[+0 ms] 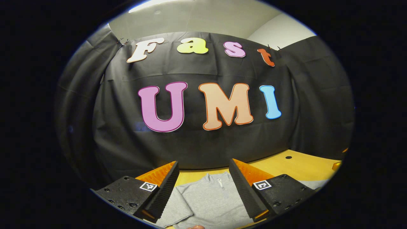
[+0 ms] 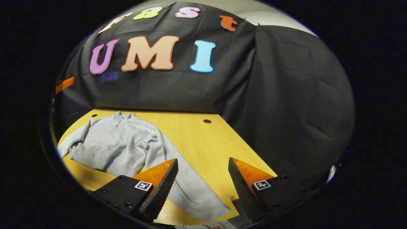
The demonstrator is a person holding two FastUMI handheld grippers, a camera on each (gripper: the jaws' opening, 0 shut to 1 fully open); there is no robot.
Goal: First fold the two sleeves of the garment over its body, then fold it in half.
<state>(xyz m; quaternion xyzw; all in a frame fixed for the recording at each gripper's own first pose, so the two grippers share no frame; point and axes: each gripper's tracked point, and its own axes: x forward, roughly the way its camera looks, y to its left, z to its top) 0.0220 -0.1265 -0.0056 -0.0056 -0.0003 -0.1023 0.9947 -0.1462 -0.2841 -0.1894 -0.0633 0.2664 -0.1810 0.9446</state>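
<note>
One sleeve looks folded, judging from the left gripper view: grey garment [image 1: 208, 198] flat on the yellow table [image 1: 283, 165], collar and short zip toward the wall, a sleeve [image 1: 178, 206] doubled across the body at lower left. Left gripper [image 1: 203, 190] held above it, jaws apart, empty, nothing between the ribbed pads. Hard to tell how neatly that sleeve lies; lower hem cut off by the view's edge and by the fingers. Small pale bit at the very bottom edge, possibly a fingertip, too little to tell.

Right gripper view: same garment [image 2: 127, 143] at left of the table [image 2: 206, 140], collar far, near the wall. Other sleeve [image 2: 187, 187] stretched out long toward the camera, cuff ending between the fingers, not yet folded over the body. Right gripper [image 2: 203, 187] over that cuff, jaws wide apart, gripping nothing. Far sleeve bunched at the left edge, partly cut off, so its fold hard to confirm from here.

Left to do, by this reckoning: second sleeve over the body, then the fold in half. Roughly a third done.
</note>
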